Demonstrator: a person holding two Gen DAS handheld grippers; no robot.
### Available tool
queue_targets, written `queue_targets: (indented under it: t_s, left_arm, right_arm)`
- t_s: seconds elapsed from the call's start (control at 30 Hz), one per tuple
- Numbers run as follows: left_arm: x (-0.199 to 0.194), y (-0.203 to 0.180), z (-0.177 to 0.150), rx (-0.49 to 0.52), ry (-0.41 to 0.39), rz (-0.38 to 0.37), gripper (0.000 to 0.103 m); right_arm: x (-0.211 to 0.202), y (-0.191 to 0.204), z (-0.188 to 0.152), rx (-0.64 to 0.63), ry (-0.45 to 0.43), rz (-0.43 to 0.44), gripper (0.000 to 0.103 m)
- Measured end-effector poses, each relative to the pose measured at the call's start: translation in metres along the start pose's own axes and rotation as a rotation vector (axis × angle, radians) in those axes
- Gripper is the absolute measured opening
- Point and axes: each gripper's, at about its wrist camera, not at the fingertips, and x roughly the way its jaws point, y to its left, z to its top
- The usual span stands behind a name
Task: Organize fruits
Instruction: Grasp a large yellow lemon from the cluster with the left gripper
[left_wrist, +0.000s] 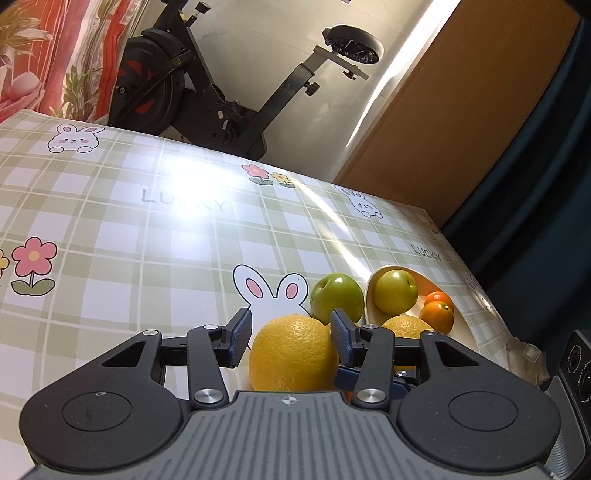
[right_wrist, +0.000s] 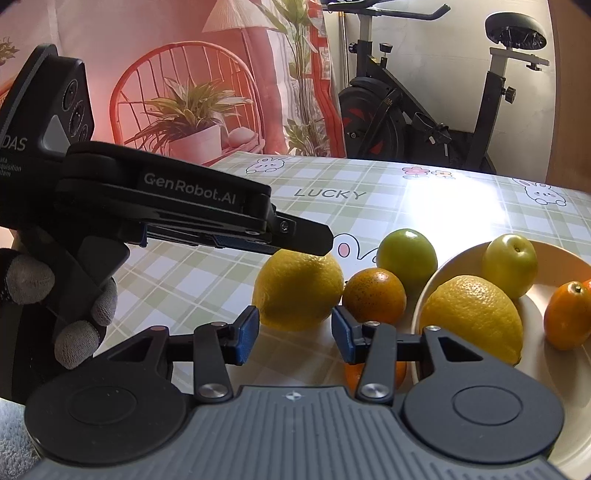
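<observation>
**Left claw straddles a lemon beside the fruit bowl**

On the checked tablecloth (right_wrist: 177, 273), just left of the cream bowl (right_wrist: 428, 291), sits a big lemon (right_wrist: 299, 290), and both claws are gathered at it. Nearest the lens in the left wrist view, the left gripper (left_wrist: 291, 341) has this lemon (left_wrist: 291, 354) between its blue pads; the right-hand pad (left_wrist: 341, 341) overlaps the peel, while a sliver of cloth shows between the other pad and the fruit, so I cannot tell whether it is gripped. No earlier view is there to compare. In the right wrist view the same tool reaches in from the left, a gloved hand (right_wrist: 55, 295) on its handle, its tip over the top of the lemon.

The right gripper (right_wrist: 293, 338) hangs on the near side of that lemon, jaws moderately apart with nothing between them. An orange (right_wrist: 356, 373) peeks from under its right finger.

Between the lemon and the bowl lies a second orange (right_wrist: 375, 295), and beyond it a green apple (right_wrist: 406, 258), both on the cloth just outside the rim.

Inside the bowl rest another lemon (right_wrist: 476, 317), a yellow-green apple (right_wrist: 511, 264) and a small orange (right_wrist: 567, 314); a further orange sits at the picture's edge.

Beyond the table's far edge stands a black exercise bike (right_wrist: 424, 122).
</observation>
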Motion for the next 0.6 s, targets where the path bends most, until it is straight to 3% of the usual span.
queue_targets:
  t_s: [0.27,0.6]
  left_arm:
    - [0.001,0.002,-0.006,0.011,0.023,-0.042,0.05]
    - [-0.019,0.0,-0.018,0.042,0.029,-0.035,0.05]
  right_arm:
    - [0.005,0.001,0.003,0.008,0.011,-0.003,0.057]
    - [0.0,0.01,0.0,-0.005,0.002,-0.011,0.057]
